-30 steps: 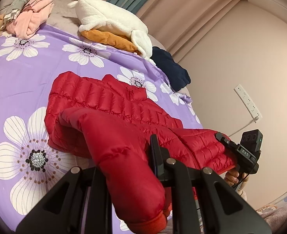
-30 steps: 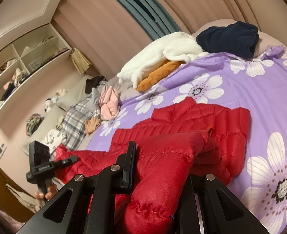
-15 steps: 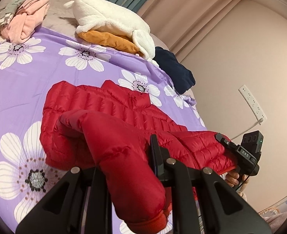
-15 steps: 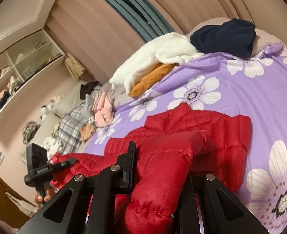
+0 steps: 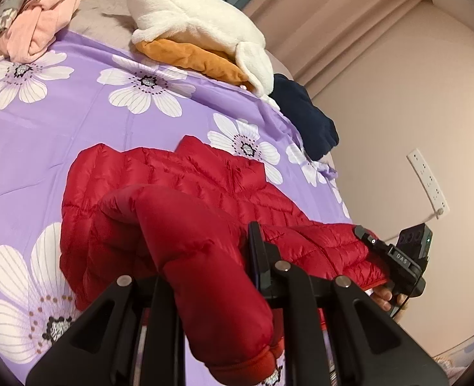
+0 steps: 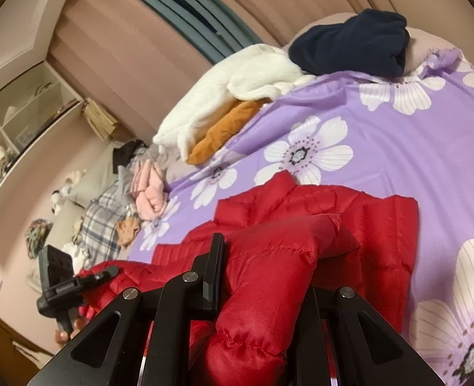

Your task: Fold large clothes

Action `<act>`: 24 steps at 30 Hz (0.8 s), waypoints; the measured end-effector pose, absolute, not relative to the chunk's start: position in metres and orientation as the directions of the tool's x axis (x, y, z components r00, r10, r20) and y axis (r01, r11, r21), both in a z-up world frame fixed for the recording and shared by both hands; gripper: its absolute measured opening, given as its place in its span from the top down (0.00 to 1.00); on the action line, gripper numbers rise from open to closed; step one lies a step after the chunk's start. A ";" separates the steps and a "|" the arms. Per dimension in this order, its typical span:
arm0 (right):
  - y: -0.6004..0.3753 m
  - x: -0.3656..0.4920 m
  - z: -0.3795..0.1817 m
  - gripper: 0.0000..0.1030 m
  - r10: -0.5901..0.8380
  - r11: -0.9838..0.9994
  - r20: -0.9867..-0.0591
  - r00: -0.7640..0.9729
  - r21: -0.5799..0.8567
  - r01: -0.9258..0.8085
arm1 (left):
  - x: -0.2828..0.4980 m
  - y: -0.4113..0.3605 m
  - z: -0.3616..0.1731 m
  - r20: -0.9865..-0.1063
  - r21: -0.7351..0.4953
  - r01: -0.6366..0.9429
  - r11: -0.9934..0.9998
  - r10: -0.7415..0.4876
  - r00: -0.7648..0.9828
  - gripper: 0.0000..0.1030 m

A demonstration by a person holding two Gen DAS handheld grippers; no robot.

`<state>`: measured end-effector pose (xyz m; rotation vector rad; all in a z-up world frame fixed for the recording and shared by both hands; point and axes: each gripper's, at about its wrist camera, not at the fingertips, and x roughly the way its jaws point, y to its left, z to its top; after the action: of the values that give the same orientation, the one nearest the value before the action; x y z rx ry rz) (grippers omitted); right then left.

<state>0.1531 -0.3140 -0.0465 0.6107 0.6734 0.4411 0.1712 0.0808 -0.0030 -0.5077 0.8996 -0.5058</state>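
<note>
A red quilted puffer jacket (image 5: 179,177) lies partly on the purple flowered bedspread (image 5: 60,135), collar toward the far side. My left gripper (image 5: 204,276) is shut on a red sleeve end (image 5: 211,283) and holds it raised. My right gripper (image 6: 262,283) is shut on the other red sleeve (image 6: 269,276), also raised. Each gripper shows in the other's view: the right one (image 5: 397,257) at the jacket's right edge, the left one (image 6: 72,280) at its left edge.
A white fleece (image 5: 198,22) over an orange garment (image 5: 198,58), a navy garment (image 5: 304,119) and pink clothes (image 5: 40,29) lie along the bed's far edge. A wall with a power strip (image 5: 428,180) is on the right. Shelves (image 6: 18,122) and plaid clothes (image 6: 105,222) stand left.
Both grippers have moved forward over the bed with the sleeves still held, so the jacket's body sits nearer and the bed's far edge looms larger.
</note>
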 end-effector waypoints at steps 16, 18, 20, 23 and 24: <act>-0.324 0.202 -0.078 0.81 0.525 0.742 -0.518 0.675 0.668 -0.065 | 0.225 0.075 -0.026 -0.644 -0.594 0.132 0.794 -0.567 0.513 0.85; -0.325 0.205 -0.082 0.81 0.525 0.739 -0.523 0.671 0.672 -0.054 | 0.229 0.074 -0.028 -0.653 -0.585 0.127 0.801 -0.558 0.513 0.85; -0.326 0.208 -0.085 0.81 0.524 0.736 -0.530 0.667 0.676 -0.040 | 0.235 0.073 -0.031 -0.659 -0.582 0.119 0.805 -0.552 0.511 0.85; -0.328 0.212 -0.089 0.81 0.526 0.727 -0.535 0.661 0.686 -0.022 | 0.241 0.074 -0.037 -0.668 -0.580 0.099 0.808 -0.542 0.510 0.82; -0.328 0.213 -0.090 0.81 0.526 0.724 -0.537 0.659 0.689 -0.017 | 0.243 0.075 -0.038 -0.671 -0.580 0.093 0.809 -0.539 0.509 0.82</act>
<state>0.2127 -0.3282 -0.0905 0.7062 0.8022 0.3379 0.2426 0.0747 -0.0384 -0.5170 0.9697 -0.4015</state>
